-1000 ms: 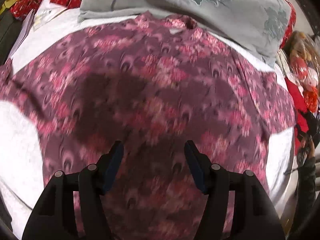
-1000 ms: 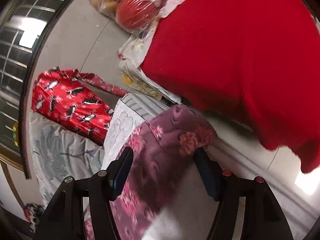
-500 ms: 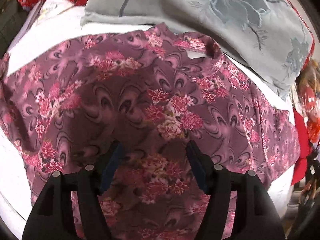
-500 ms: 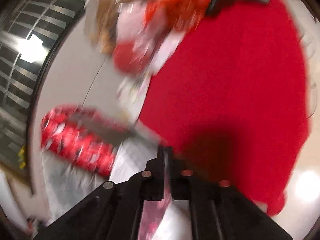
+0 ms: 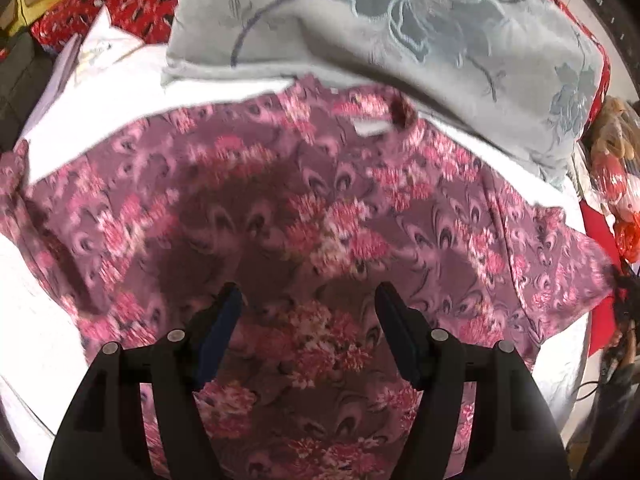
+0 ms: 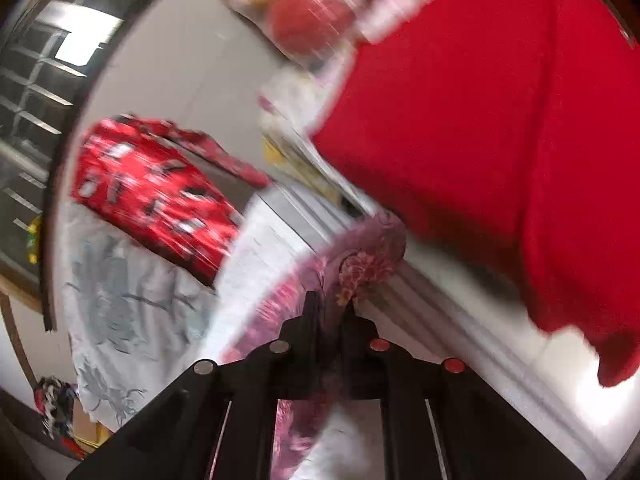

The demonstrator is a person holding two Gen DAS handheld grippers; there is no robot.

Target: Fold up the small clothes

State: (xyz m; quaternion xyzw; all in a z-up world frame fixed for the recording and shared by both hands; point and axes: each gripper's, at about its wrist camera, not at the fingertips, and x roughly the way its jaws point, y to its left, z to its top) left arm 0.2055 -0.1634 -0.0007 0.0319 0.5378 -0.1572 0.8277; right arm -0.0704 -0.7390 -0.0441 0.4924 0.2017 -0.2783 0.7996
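White bedding (image 5: 100, 92) carries a floral purple shirt (image 5: 320, 208), spread flat just below a grey flowered pillow (image 5: 400, 20). The right gripper (image 6: 330, 304) is pinched shut on the shirt's sleeve edge. The left gripper (image 5: 308, 320) hovers over the shirt's middle, fingers apart, empty. Best to carry the sleeve inward across the shirt, keeping it taut.

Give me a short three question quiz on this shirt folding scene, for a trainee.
1. True or false: the right tongs are shut on the floral shirt.
2. Which cushion lies just beyond the shirt's collar? A) grey flowered cushion B) plain blue cushion C) striped green cushion
3. Fill in: the left tongs hang ____ above the shirt's lower middle.

Key: 1 true; 2 A; 3 open.
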